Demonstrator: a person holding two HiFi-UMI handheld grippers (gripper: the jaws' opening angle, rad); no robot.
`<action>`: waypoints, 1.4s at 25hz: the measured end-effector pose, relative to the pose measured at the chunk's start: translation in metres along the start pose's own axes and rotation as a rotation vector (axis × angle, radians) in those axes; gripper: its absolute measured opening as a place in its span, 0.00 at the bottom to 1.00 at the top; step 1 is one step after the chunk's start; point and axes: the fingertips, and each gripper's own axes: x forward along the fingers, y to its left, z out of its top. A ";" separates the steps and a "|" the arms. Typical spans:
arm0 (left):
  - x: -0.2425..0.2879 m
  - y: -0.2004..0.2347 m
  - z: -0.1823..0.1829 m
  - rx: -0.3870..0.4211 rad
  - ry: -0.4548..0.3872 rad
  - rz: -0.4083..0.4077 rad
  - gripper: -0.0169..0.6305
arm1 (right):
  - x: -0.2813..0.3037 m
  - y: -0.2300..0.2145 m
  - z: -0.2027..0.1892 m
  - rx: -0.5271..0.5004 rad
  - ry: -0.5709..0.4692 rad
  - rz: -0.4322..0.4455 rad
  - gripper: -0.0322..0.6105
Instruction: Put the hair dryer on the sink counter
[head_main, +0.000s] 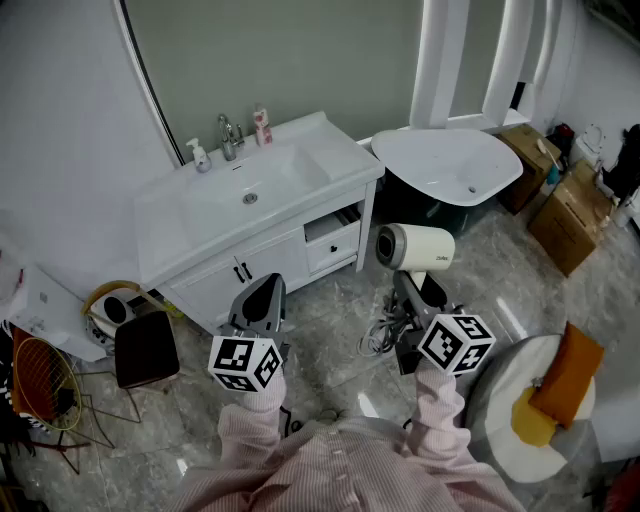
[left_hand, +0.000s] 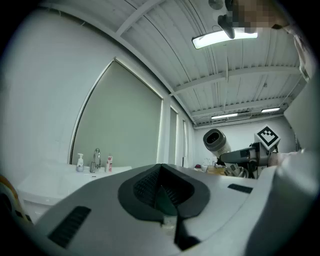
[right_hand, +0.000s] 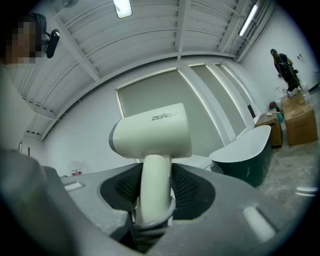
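Observation:
A cream hair dryer (head_main: 413, 247) (right_hand: 152, 135) (left_hand: 216, 141) is held up in the air by its handle, with my right gripper (head_main: 412, 290) (right_hand: 155, 192) shut on that handle. Its barrel points left, toward the white sink counter (head_main: 340, 157) (left_hand: 55, 181), which lies up and left of it. The dryer's cord (head_main: 382, 333) dangles in loops below the gripper. My left gripper (head_main: 262, 300) (left_hand: 162, 192) hovers in front of the vanity doors, jaws together with nothing between them.
On the counter stand a tap (head_main: 229, 136), a soap bottle (head_main: 198, 154) and a small pink bottle (head_main: 262, 126) behind the basin (head_main: 250, 195). A vanity drawer (head_main: 333, 240) is ajar. A white tub (head_main: 450, 165) and cardboard boxes (head_main: 570, 215) are at right, a black stool (head_main: 146, 348) at left.

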 end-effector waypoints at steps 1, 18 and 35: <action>0.000 0.000 -0.001 0.000 0.001 0.004 0.03 | -0.001 -0.002 0.000 -0.001 0.003 -0.001 0.30; 0.014 -0.010 -0.021 -0.022 0.022 0.062 0.03 | 0.003 -0.040 -0.005 0.008 0.040 0.010 0.30; 0.128 0.024 -0.035 -0.036 0.031 0.038 0.03 | 0.092 -0.102 0.006 0.007 0.059 0.006 0.30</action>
